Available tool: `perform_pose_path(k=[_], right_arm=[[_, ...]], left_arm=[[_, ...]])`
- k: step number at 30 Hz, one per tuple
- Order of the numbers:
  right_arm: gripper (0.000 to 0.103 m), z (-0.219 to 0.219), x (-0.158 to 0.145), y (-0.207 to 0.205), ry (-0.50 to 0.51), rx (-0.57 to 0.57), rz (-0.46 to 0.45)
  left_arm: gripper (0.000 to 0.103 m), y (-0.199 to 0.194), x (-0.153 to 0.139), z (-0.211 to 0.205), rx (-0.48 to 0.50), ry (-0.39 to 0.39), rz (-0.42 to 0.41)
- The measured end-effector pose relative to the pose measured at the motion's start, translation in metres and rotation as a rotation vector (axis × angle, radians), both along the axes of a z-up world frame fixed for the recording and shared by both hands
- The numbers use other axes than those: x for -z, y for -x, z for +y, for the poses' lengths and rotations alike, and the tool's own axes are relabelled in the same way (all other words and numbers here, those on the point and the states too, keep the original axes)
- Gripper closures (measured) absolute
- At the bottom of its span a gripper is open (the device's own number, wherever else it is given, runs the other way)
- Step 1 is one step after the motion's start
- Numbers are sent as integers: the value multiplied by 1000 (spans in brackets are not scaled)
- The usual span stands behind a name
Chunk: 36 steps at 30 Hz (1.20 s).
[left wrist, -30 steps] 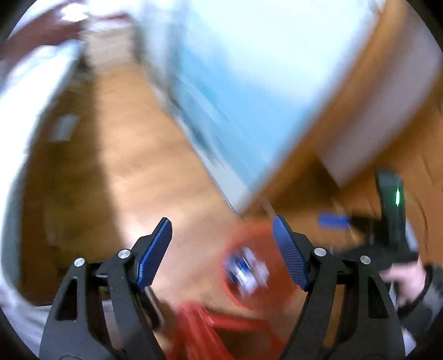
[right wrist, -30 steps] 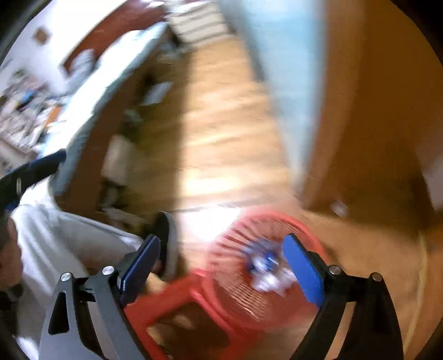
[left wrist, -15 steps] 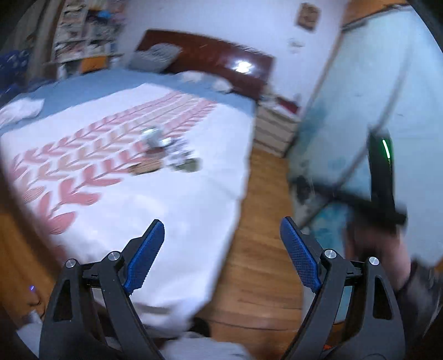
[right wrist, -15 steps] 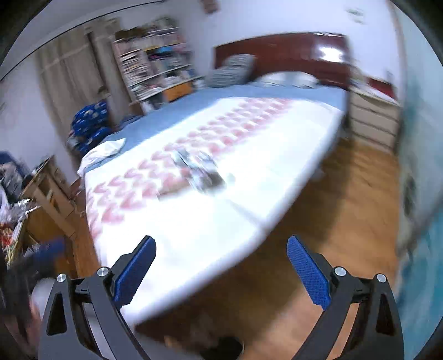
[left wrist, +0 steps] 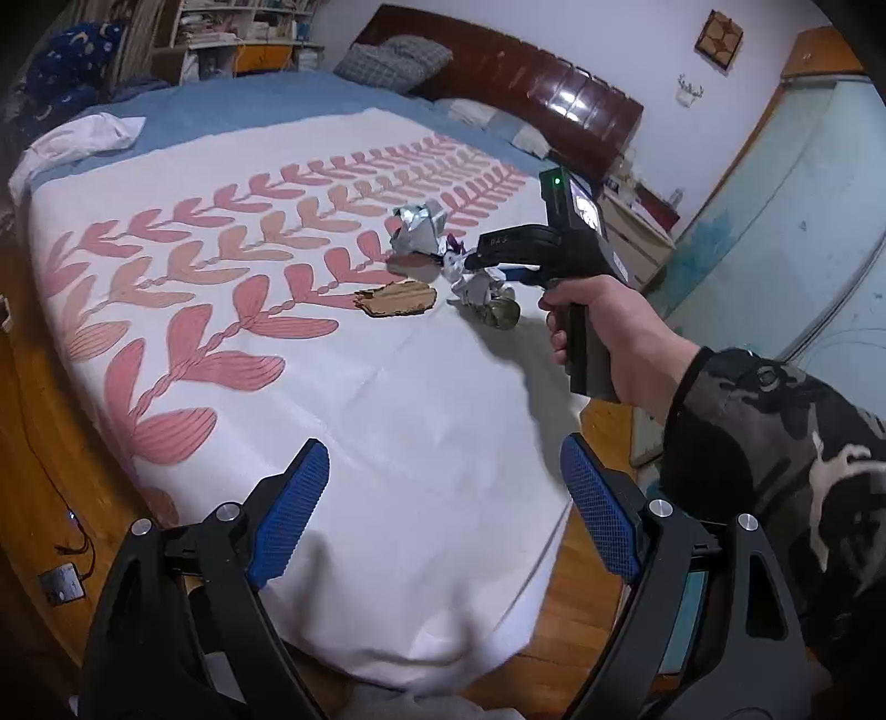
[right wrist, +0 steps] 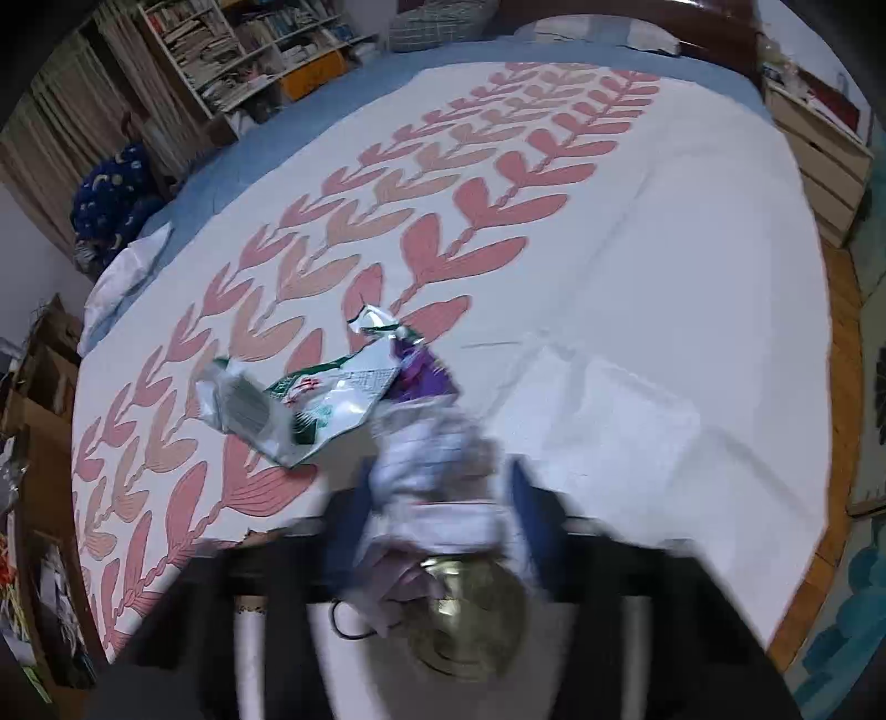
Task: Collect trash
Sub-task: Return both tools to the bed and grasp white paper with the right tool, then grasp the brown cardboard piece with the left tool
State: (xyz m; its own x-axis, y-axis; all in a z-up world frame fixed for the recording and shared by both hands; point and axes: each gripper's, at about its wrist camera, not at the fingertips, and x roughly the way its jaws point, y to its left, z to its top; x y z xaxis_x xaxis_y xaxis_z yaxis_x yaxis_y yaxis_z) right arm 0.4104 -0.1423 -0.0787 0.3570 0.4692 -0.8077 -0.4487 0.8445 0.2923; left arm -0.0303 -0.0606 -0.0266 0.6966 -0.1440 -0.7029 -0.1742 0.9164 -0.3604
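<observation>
Trash lies in a small pile on the white bedspread (left wrist: 387,387) with pink leaf print: a silver-green foil wrapper (left wrist: 418,227), a brown cardboard scrap (left wrist: 396,299), crumpled white paper (left wrist: 470,279) and a round metal lid (left wrist: 501,315). My left gripper (left wrist: 443,509) is open and empty above the bed's near corner. My right gripper (right wrist: 437,498) is blurred, its jaws closing around the crumpled white paper (right wrist: 437,471), with the metal lid (right wrist: 470,620) just below it and the foil wrapper (right wrist: 310,399) to its left. The right gripper (left wrist: 498,260) also shows in the left wrist view, over the pile.
The headboard (left wrist: 526,94) and pillows (left wrist: 393,61) are at the far end. A bookshelf (right wrist: 249,50) stands beyond the bed. A drawer unit (right wrist: 819,149) and wooden floor (right wrist: 836,387) lie right of the bed. A blue wardrobe (left wrist: 775,221) stands at right.
Both grippers swung up from the red basket on the floor to the bed. The right gripper has moved onto the trash pile and its jaws have narrowed around the crumpled paper.
</observation>
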Motion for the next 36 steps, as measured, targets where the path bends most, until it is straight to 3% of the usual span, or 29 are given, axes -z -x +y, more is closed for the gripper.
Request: perform_pose_path(k=[4,5,7,8,9,11,14,15,19,22,24,25,26,27,30,36], right_arm=[[69,-10,-11,16,-62,-25,-56],[69,-20,-17,22,-106,-14,-64],[69,-37,-24,32,-180,6,-68],[69,-48,-32,40,-228,9,-76],[69,-52,-37,44,-250,6,-79],[69,-66,-46,55,-304,-4,-85],[69,-81,-55,67,-367,-17,-84],[68,-84,-58,68,-384,-21,-84],[68,-99,-67,76,-438,-22,-91],[68,-108,-72,82,-464,-29,-87],[68,-115,-75,90,-461,-34,-95],[68,-117,-76,93,-460,-37,-98],[68,-120,-77,98,-451,-40,-107],[68,-121,-78,103,-435,-44,-116],[68,-128,-78,115,-425,-45,-121],[68,-150,-74,134,-431,-27,-121]], left_arm=[[18,-38,5,20,-8,-11,2],[18,-51,9,24,-11,-22,-2],[18,-94,23,29,13,-24,80],[18,-108,25,28,48,-31,62],[18,-125,29,24,75,-93,41],[18,-158,46,23,70,-164,104],[18,-189,79,36,69,-13,174],[18,-198,85,37,73,4,186],[18,-213,92,27,93,-105,189],[21,-223,94,26,82,-112,196],[47,-227,96,26,71,-140,203],[53,-228,96,27,57,-152,210],[69,-226,94,27,50,-143,211],[78,-227,94,31,51,-106,211],[89,-225,93,36,64,-29,202],[99,-216,88,34,83,91,147]])
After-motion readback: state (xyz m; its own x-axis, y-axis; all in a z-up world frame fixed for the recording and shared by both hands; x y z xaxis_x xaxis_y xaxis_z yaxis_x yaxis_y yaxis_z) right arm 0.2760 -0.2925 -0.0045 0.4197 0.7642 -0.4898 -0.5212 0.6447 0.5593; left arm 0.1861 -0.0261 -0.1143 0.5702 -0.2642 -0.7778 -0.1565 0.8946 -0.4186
